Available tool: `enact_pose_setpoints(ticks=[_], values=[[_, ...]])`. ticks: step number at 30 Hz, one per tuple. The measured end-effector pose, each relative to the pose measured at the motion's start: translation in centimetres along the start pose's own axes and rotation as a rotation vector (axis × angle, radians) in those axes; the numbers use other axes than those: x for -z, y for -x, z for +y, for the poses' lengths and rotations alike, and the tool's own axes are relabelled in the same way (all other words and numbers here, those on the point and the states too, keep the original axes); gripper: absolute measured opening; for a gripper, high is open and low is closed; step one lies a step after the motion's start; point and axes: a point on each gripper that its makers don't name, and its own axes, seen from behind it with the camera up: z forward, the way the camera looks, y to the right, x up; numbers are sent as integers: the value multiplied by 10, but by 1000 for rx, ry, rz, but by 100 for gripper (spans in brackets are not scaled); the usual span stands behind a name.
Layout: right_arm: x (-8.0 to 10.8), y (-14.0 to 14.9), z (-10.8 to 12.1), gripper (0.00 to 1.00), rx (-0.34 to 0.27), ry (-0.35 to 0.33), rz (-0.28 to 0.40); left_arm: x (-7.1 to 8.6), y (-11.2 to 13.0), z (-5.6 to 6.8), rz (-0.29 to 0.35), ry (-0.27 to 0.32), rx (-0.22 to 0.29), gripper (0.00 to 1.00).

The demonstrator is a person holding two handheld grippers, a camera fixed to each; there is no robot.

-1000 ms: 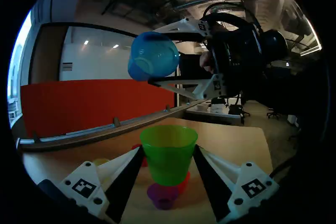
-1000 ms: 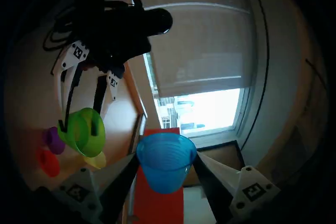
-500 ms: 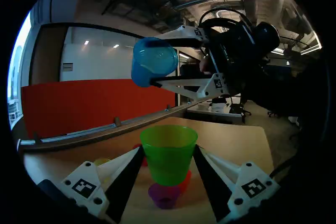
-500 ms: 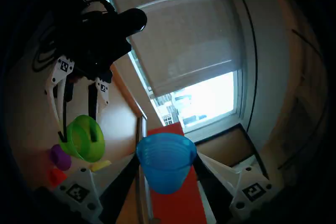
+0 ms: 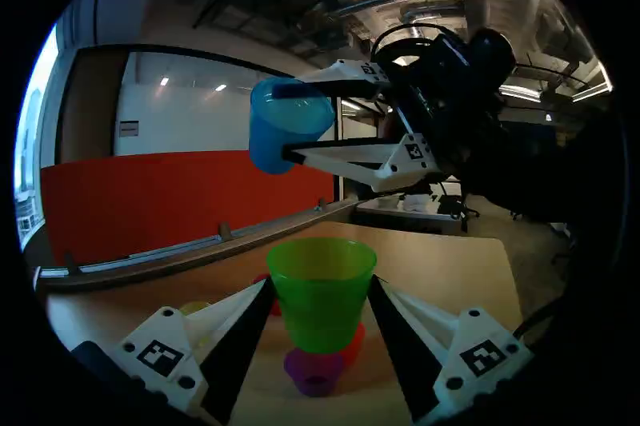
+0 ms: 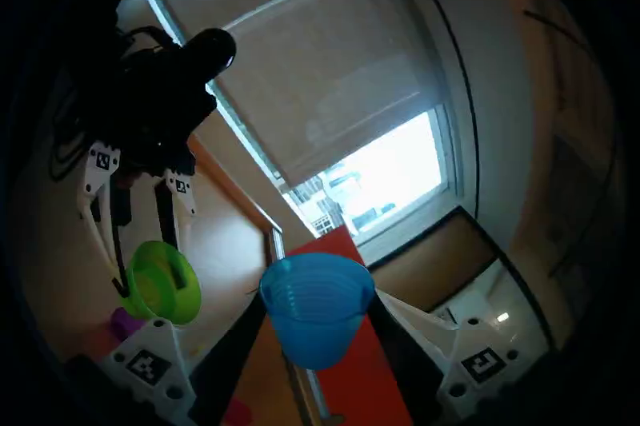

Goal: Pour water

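Left gripper [image 5: 320, 286] clenched on the green cup [image 5: 322, 302], both fingers pressing its sides. The cup is upright, low centre of the left gripper view, and seems lifted off the worktop [image 5: 448, 266]. Right gripper [image 6: 318, 302] clenched on the blue cup [image 6: 318, 320], lower centre of the right gripper view.

In the left gripper view the blue cup [image 5: 284, 126] is at upper left of centre, well above the green cup and offset to the left. Its mouth is up, only slightly tilted. In the right gripper view the green cup [image 6: 164, 282] is at lower left, well apart from the blue one.

A purple cup [image 5: 312, 370] and a red cup [image 5: 352, 342] stand on the worktop under the green cup; neither gripper touches them.

Cannot tell if either cup holds water; no stream visible.

Step, as I judge it: pour stage, blue cup as pourer, green as receiver, and no tip is underway. The next move calls for bringing the blue rim over the green mouth and tipping slowly, green cup kept level and steady.
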Motion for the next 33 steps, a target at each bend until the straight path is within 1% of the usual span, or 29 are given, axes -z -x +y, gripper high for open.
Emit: enact_pose_setpoints(ticks=[8,15,20,27,33], values=[[1,10,-1,90,-137,16,-25,1,1,-2,-1,-6,0,83],[4,10,1,90,-252,17,-10,0,4,-2,-7,-3,-2,83],[6,11,-3,90,-335,-4,-10,0,3,-3,-8,-3,-2,83],[8,11,-11,90,-473,-39,-5,1,3,-2,-13,-2,-8,83],[8,9,-14,90,-546,-51,-6,1,1,-3,-11,-5,-8,83]])
